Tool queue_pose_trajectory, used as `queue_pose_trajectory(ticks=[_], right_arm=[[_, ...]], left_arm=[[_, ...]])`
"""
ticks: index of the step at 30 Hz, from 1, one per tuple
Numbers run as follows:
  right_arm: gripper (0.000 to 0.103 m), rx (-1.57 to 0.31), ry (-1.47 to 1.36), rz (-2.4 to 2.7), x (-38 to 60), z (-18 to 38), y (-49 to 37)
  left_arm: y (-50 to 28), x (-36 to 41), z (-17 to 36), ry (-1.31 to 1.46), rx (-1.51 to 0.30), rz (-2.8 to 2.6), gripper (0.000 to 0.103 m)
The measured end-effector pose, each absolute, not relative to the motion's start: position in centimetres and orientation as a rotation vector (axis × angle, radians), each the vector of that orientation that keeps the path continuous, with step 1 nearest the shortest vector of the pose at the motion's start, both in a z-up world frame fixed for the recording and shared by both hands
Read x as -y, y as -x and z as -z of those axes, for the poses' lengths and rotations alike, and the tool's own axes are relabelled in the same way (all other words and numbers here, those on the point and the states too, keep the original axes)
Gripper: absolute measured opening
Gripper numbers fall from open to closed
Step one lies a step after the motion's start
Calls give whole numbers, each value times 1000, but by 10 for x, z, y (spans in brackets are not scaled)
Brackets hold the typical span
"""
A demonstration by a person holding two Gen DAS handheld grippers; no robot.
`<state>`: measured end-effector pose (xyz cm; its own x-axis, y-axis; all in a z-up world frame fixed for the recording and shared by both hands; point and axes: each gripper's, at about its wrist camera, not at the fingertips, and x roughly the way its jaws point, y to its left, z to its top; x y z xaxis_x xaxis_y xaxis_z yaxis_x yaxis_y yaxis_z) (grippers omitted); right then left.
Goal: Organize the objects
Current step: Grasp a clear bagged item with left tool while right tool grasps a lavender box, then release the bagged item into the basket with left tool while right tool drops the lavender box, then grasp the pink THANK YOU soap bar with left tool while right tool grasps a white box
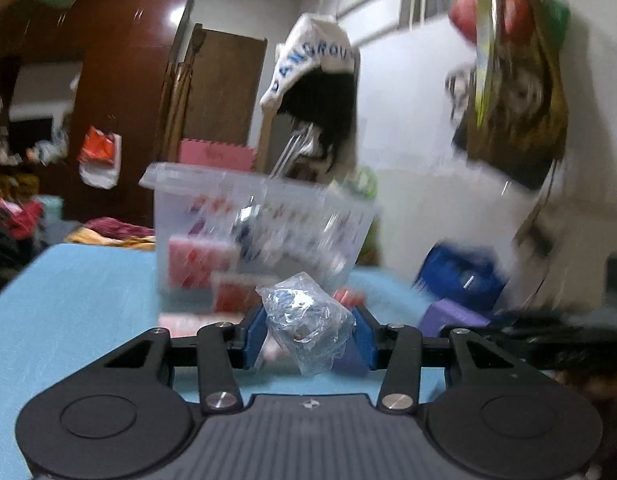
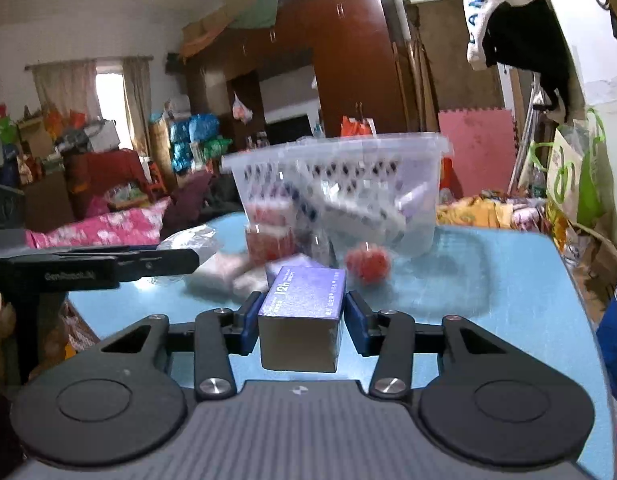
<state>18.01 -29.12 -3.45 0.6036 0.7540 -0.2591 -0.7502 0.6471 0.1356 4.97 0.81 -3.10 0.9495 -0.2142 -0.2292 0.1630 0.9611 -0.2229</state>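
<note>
My left gripper [image 1: 310, 330] is shut on a crumpled clear plastic packet [image 1: 306, 318], held above the light blue table [image 1: 76, 300]. A clear plastic basket [image 1: 260, 220] with several packs inside stands just beyond it. My right gripper [image 2: 302, 316] is shut on a purple box [image 2: 302, 312] marked "12h", held above the table [image 2: 488, 280]. The same basket [image 2: 348, 188] stands ahead of it. The left gripper's black body [image 2: 96, 266] shows at the left of the right wrist view.
Red and white packs [image 1: 228, 292] lie before the basket. A red round thing [image 2: 366, 264] and white packets [image 2: 216, 268] lie on the table by the basket. A blue bag [image 1: 464, 276] sits at the right. Clothes hang overhead [image 1: 320, 92]. A wardrobe [image 2: 340, 56] stands behind.
</note>
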Motion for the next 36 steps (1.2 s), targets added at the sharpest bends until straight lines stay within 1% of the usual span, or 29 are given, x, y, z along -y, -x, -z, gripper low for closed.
queue_pose_trajectory(ticks=[4,6,9,13,17,18,19,20,21,22,23,26,28,29,32,36], right_arm=[[48,-204,5,-845,268,-28,-206],[47,-181,53,-806,243,-58,-232],[48,-220,72,-782,212,-83,-276],[48,-317,100,-756,186,-84,-319],[49,-331,158,-718,176,-75,-331],[50,-323,163,-711,176,-74,-331],[61,-316,167,-702,176,-73,-331],[76,-314,170,-687,179,-73,-328],[83,-307,168,-675,181,-74,-324],[94,-294,162,-675,185,-75,-317],[101,-285,158,-682,188,-77,-313],[103,-258,138,-700,205,-75,-286],[103,-256,97,-738,218,-67,-270],[103,-252,77,-757,225,-58,-259],[103,-331,89,-753,229,-19,-241],[103,-440,116,-805,217,24,-227]], left_arm=[[-77,-27,-22,239,-156,191,50],[-111,-35,-54,250,-152,155,50],[-163,-46,-79,290,-194,74,50],[-213,-57,-80,369,-284,28,50],[-235,-52,-76,364,-321,14,51],[-239,-52,-76,364,-326,6,58],[-245,-52,-76,366,-339,-6,64],[-244,-56,-75,381,-340,-20,75],[-244,-57,-75,394,-343,-27,81],[-243,-59,-76,396,-355,-23,82],[-241,-60,-76,390,-364,-8,82],[-208,-61,-77,361,-317,24,82],[-179,-55,-73,294,-294,46,87],[-163,-51,-67,237,-306,44,91],[-129,-45,-37,142,-397,-11,92],[-107,-47,3,198,-474,44,92]])
